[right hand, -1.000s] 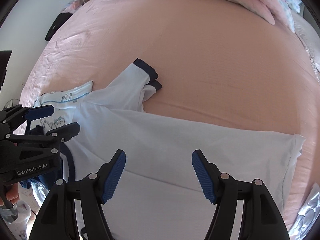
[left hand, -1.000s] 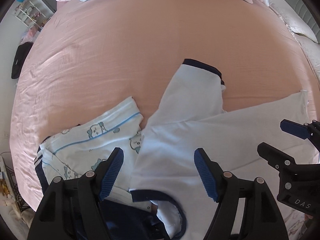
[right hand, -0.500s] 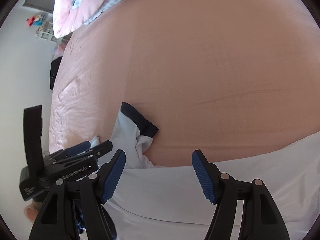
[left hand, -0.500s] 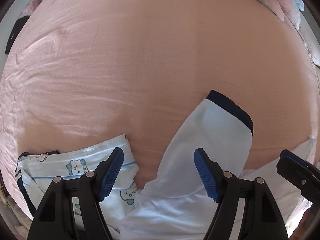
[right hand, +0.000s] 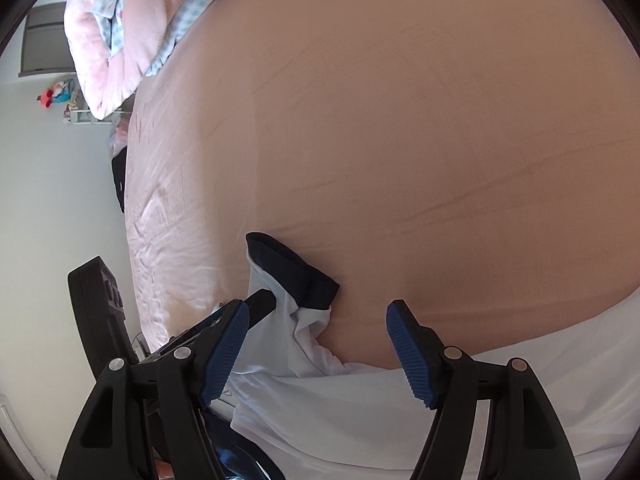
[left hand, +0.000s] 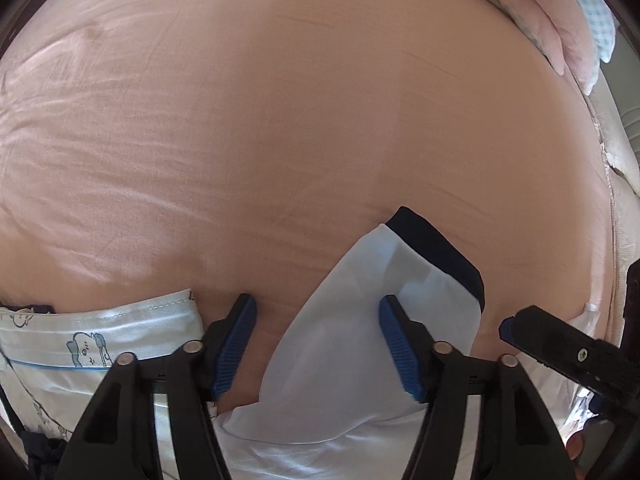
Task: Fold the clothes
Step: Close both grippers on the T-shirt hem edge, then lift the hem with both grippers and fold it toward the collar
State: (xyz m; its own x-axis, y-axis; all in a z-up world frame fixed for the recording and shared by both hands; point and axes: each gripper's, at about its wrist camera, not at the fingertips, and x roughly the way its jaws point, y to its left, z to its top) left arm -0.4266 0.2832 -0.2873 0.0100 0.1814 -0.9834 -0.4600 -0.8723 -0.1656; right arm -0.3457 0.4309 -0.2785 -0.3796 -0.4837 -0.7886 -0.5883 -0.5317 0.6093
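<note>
Blue sleeve (left hand: pixel 360 320) sits between my closing left claw (left hand: pixel 316 344), maybe not pinched yet; my right claw (right hand: pixel 316 352) is spreading over the shirt (right hand: pixel 400 420).

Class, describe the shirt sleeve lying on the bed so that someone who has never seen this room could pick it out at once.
Start from the big pink bed sheet. Near its front edge lie two pale garments. The sleeve belongs to the plain light-blue shirt, pointing up the bed. A dark navy cuff ends it, unlike the cartoon-printed garment beside it.
</note>
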